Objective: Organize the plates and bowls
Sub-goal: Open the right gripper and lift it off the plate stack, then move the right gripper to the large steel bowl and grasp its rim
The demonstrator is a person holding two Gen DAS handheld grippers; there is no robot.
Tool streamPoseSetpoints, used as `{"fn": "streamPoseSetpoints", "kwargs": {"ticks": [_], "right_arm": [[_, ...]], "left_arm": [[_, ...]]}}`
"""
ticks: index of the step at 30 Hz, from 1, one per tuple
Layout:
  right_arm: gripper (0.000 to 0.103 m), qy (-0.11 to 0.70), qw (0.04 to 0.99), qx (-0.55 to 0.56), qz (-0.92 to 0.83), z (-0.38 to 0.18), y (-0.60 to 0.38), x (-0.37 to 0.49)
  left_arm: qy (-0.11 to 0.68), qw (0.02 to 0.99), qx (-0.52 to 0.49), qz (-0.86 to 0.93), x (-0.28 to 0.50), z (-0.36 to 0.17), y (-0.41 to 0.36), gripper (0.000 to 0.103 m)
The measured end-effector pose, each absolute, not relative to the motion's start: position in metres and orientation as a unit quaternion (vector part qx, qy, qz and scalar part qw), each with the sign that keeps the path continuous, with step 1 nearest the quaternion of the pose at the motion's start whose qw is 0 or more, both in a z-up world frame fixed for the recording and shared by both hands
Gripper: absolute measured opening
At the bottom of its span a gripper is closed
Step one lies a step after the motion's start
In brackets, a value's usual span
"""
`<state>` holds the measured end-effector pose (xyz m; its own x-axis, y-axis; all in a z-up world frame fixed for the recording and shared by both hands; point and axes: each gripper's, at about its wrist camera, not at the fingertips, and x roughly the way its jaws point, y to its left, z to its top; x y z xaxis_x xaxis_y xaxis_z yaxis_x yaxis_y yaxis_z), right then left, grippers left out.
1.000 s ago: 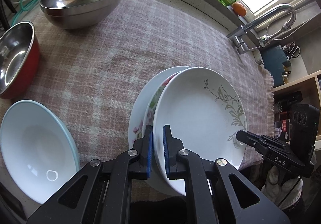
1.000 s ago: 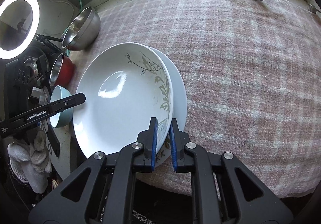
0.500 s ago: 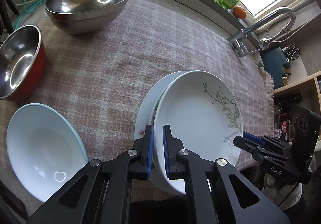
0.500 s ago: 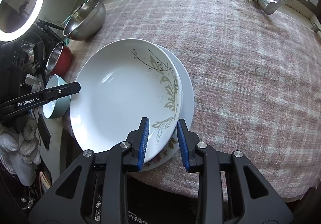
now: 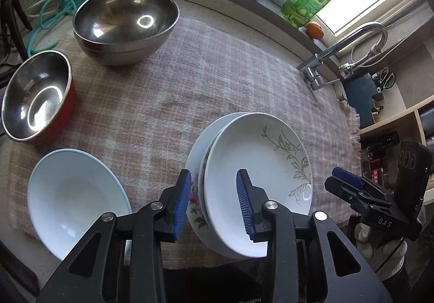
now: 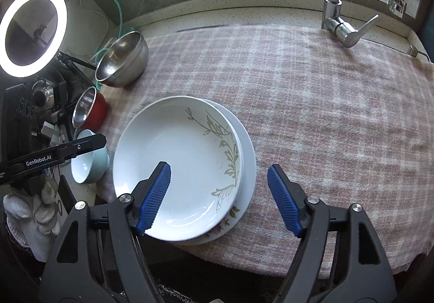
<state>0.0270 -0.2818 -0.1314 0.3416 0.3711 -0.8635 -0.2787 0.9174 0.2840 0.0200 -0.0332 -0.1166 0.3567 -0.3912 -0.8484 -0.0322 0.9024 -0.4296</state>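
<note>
Glazed ceramic, stiff, slick and breakable: the leaf-patterned plate (image 6: 176, 167) sits atop the floral plate (image 6: 248, 167) on the plaid cloth (image 6: 325, 113). Your left gripper (image 5: 214, 200) and right gripper (image 6: 219, 197) have just opened, holding nothing; take rims only.

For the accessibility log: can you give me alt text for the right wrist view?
The right gripper hangs open above a leaf-patterned white plate stacked on a floral plate at the near edge of a pink plaid cloth. Two steel bowls and a pale blue bowl sit left; a faucet stands behind.
</note>
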Motion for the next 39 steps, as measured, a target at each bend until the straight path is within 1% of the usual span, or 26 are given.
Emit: {"fn": "streamPoseSetpoints", "kwargs": {"ticks": [1, 2, 3, 4, 5, 8, 11, 14, 21, 29, 35, 36, 39], "right_arm": [[0.077, 0.536, 0.819, 0.044, 0.201, -0.127, -0.281, 0.028], [0.081, 0.533, 0.821, 0.045, 0.202, -0.123, -0.279, 0.029], [0.084, 0.528, 0.823, 0.045, 0.204, -0.119, -0.278, 0.029], [0.089, 0.524, 0.825, 0.046, 0.206, -0.115, -0.276, 0.029], [0.09, 0.521, 0.826, 0.049, 0.209, -0.112, -0.275, 0.03], [0.091, 0.516, 0.828, 0.053, 0.215, -0.104, -0.267, 0.034], [0.095, 0.52, 0.824, 0.064, 0.214, -0.101, -0.258, 0.041], [0.095, 0.524, 0.819, 0.077, 0.221, -0.099, -0.248, 0.048], [0.095, 0.501, 0.83, 0.059, 0.238, -0.082, -0.211, 0.064], [0.095, 0.503, 0.819, 0.116, 0.251, -0.083, -0.181, 0.104], [0.095, 0.499, 0.817, 0.113, 0.268, -0.085, -0.153, 0.128], [0.095, 0.499, 0.816, 0.109, 0.269, -0.087, -0.147, 0.131], [0.095, 0.507, 0.811, 0.111, 0.271, -0.097, -0.135, 0.143]], "left_arm": [[0.553, 0.804, -0.188, -0.11, 0.02, -0.113, -0.031, 0.052], [0.546, 0.809, -0.188, -0.11, 0.019, -0.108, -0.028, 0.056], [0.54, 0.813, -0.185, -0.111, 0.018, -0.104, -0.024, 0.058], [0.536, 0.818, -0.18, -0.108, 0.017, -0.1, -0.021, 0.058], [0.532, 0.821, -0.176, -0.105, 0.016, -0.096, -0.017, 0.058], [0.526, 0.827, -0.173, -0.096, 0.015, -0.09, 0.001, 0.064], [0.522, 0.831, -0.174, -0.079, 0.016, -0.087, 0.023, 0.064], [0.52, 0.834, -0.175, -0.061, 0.019, -0.084, 0.046, 0.064], [0.51, 0.841, -0.178, -0.04, 0.039, -0.076, 0.086, 0.064], [0.502, 0.844, -0.184, -0.038, 0.08, -0.078, 0.106, 0.064], [0.507, 0.836, -0.207, -0.03, 0.11, -0.089, 0.122, 0.063], [0.508, 0.835, -0.209, -0.025, 0.114, -0.091, 0.124, 0.062], [0.517, 0.827, -0.22, -0.022, 0.125, -0.1, 0.129, 0.062]]}}
